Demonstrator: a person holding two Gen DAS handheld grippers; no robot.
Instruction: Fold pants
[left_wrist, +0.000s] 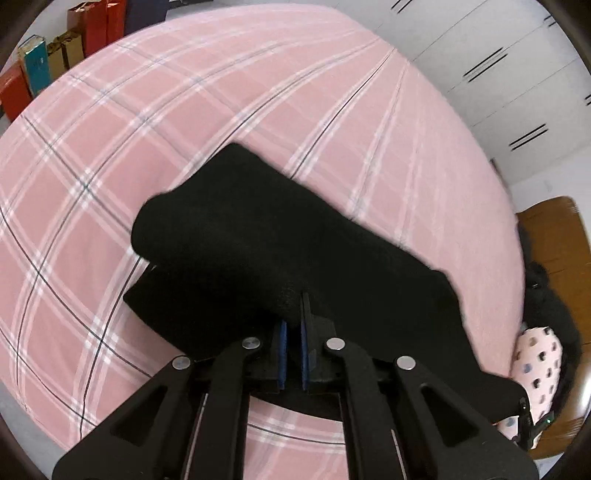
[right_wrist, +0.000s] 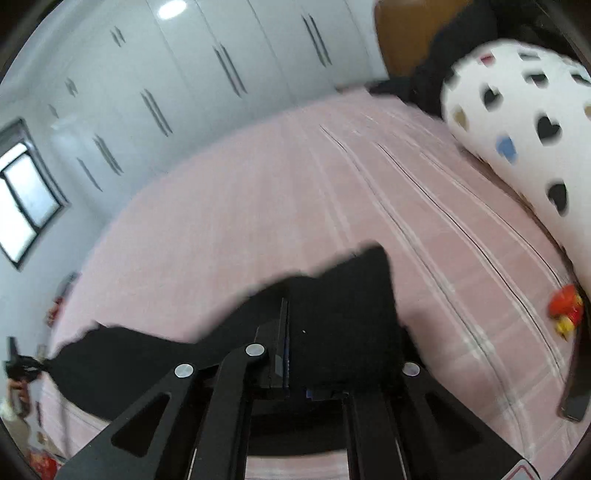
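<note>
One pink plaid bed (left_wrist: 221, 92) (white wardrobes (left_wrist: 498, 55)), black pants (left_wrist: 258, 229)

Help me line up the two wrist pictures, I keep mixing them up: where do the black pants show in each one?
Left wrist view: the black pants fill the middle, running to the lower right, pinched in the left gripper.
Right wrist view: they lie low and centre, trailing to the lower left, clamped in the right gripper.
Shared landmark: the heart-print pillow, at the right edge there, upper right here.

Matte black tool (left_wrist: 291, 325) linkage arms — silver rivets, blue pads (left_wrist: 283, 354) on the fingers.
</note>
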